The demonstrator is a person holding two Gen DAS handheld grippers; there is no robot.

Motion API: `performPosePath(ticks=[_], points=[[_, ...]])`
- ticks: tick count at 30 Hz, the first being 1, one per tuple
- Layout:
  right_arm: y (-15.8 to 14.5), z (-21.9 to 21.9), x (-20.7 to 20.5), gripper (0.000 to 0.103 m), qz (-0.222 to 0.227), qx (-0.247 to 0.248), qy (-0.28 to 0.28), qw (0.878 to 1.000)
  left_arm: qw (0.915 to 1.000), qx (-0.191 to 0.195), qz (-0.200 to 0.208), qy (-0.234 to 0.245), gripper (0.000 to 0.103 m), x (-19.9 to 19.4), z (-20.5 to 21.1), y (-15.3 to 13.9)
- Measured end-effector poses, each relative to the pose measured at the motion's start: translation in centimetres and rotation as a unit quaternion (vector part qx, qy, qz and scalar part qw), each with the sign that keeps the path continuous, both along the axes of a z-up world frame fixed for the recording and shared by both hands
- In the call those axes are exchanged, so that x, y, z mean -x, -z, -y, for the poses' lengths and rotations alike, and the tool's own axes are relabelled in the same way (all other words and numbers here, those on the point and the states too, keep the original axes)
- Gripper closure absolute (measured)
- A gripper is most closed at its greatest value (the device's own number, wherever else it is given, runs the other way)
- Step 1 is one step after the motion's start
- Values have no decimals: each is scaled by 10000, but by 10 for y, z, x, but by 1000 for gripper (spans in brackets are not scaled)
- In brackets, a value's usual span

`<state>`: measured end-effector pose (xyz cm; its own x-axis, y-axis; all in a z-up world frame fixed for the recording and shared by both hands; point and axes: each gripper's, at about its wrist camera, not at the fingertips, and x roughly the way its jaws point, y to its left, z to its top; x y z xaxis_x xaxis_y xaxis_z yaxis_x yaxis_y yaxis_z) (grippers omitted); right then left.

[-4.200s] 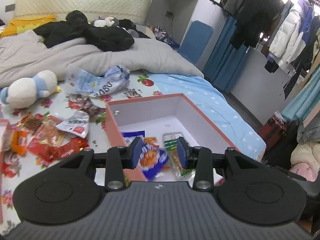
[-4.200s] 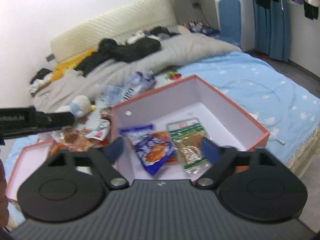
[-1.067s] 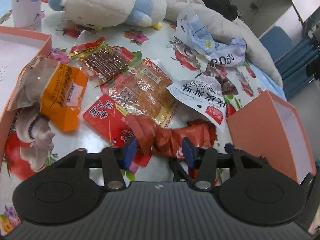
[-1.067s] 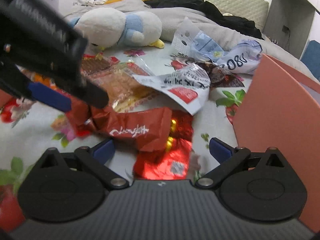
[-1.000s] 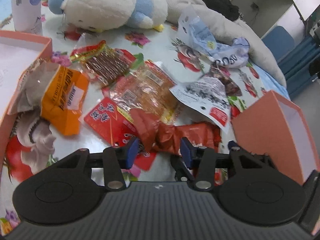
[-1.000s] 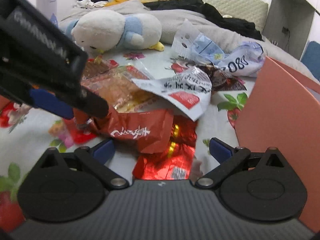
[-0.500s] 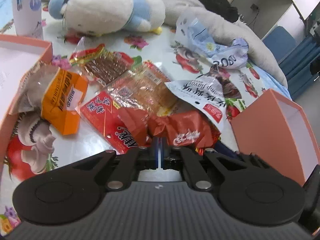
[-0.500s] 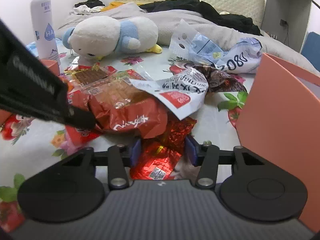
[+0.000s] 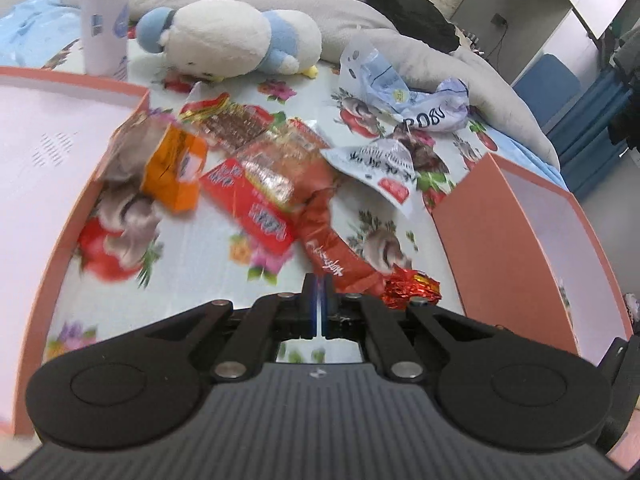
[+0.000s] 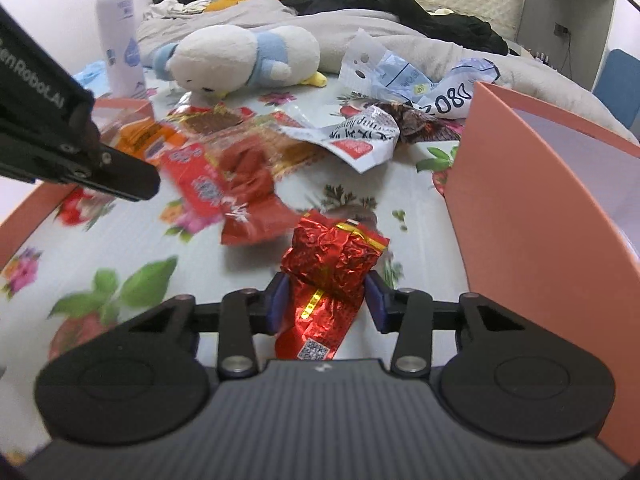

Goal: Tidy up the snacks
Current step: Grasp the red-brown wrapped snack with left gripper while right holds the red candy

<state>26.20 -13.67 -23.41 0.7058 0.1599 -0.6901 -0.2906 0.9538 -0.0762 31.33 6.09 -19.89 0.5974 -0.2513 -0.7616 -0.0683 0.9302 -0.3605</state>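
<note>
The flowered sheet [image 10: 120, 232] carries everything: 2 salmon-pink boxes, a plush toy [image 10: 240, 60] at the far side, and a heap of snack packets between them. The right-hand box [image 10: 520, 208] stands open just beside the right gripper [image 10: 326, 300]; the other box [image 9: 60, 152] lies at the left edge of the left-wrist view.

The step in hand looks like the pick-up of 2 packets at once. The right gripper's jaws are closing, and both blue pads press the crinkled red foil packet [image 10: 332, 264], which stands up between them. The left gripper [image 9: 318, 300] has its jaws pressed together on the tail of a long red wrapper [image 9: 328, 248], whose far end trails back into the heap, touching the other packets.

Next, I judge, both packets want carrying over the right-hand box's wall and releasing inside; the long wrapper must come clear of the heap without dragging neighbours.
</note>
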Motion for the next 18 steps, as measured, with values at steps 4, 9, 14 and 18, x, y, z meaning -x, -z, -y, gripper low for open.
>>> performPosePath(ticks=[4,9,14,18], points=[[-7,4,29,62,-98,19,-56,9999,10000,-48,-4,-74,101,33,-5,-8],[-13,9,62,64,-172,34,-148,9997,9998,-97,31,-166,101,69,-10,-16],[-15,12,84,65,-252,45,-198,9995,9997,31,-39,-221,101,86,-14,-15],[-14,16,94,65,-268,73,-168,9995,9998,46,-166,-139,100,76,-10,-10]])
